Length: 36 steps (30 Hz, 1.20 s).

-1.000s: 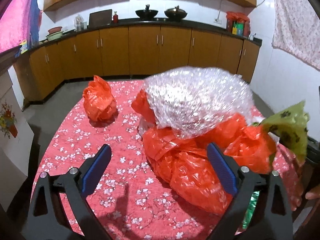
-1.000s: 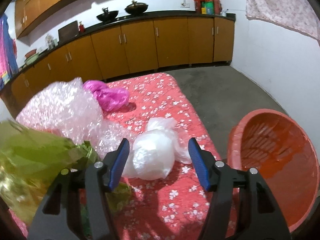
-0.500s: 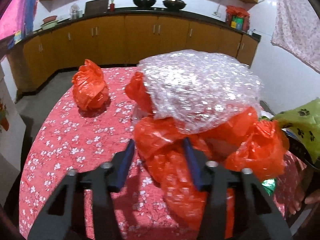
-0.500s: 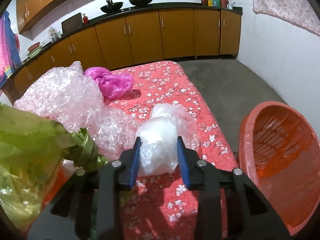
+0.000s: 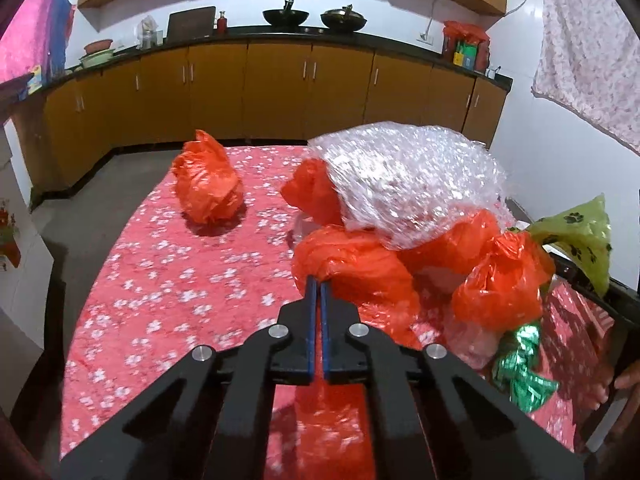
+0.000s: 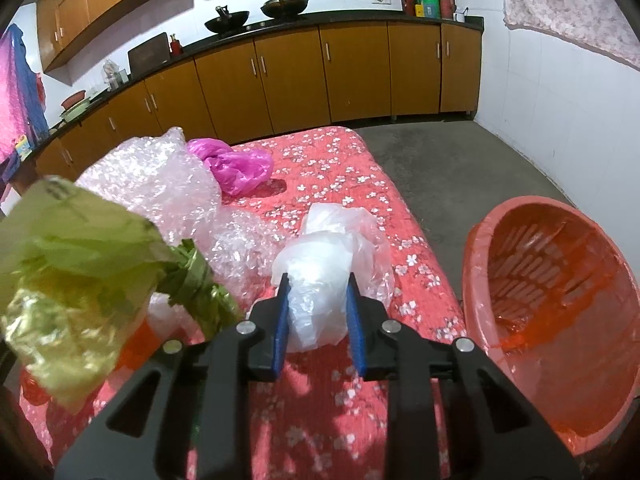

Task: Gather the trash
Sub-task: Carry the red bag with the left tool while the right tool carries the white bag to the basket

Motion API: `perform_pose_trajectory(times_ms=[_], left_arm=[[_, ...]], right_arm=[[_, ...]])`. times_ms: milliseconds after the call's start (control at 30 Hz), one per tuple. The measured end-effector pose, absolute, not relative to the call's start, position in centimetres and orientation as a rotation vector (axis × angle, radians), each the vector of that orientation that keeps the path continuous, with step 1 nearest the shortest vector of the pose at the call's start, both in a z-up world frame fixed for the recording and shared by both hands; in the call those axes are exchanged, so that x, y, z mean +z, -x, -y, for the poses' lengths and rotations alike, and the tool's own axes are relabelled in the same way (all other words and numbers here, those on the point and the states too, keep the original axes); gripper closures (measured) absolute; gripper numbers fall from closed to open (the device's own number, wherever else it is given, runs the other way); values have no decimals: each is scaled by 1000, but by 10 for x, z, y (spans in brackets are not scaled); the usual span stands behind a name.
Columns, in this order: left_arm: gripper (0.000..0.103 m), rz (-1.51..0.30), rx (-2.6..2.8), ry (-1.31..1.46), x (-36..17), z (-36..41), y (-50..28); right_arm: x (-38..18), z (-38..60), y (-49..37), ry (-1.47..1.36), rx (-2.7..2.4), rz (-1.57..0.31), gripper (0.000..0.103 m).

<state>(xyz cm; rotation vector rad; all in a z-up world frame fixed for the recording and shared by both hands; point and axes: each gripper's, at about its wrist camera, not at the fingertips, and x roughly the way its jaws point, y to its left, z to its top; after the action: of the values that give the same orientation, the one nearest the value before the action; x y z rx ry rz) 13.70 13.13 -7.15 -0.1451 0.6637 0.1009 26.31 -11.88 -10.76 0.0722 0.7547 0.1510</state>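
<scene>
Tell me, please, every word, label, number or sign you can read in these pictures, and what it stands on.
No text can be read.
Green bag: black paw prints only, no words.
Packets on the counter: print too small and blurred to read.
Card at the counter's left end: blurred, unreadable.

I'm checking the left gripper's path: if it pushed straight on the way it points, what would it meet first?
Most likely the orange bag that the left gripper has pinched; the bubble wrap lies beyond it.
</scene>
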Motion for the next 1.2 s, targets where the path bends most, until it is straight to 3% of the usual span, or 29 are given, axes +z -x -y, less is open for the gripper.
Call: perform_pose_trajectory(times_ms=[700, 1200], left_arm=[[102, -516, 105, 189, -21, -152, -81], [102, -442, -143, 147, 34, -58, -97]], right_arm=[[-71, 150, -206, -115, 145, -674, 77], [-34, 234, -165, -150, 1, -598, 77]])
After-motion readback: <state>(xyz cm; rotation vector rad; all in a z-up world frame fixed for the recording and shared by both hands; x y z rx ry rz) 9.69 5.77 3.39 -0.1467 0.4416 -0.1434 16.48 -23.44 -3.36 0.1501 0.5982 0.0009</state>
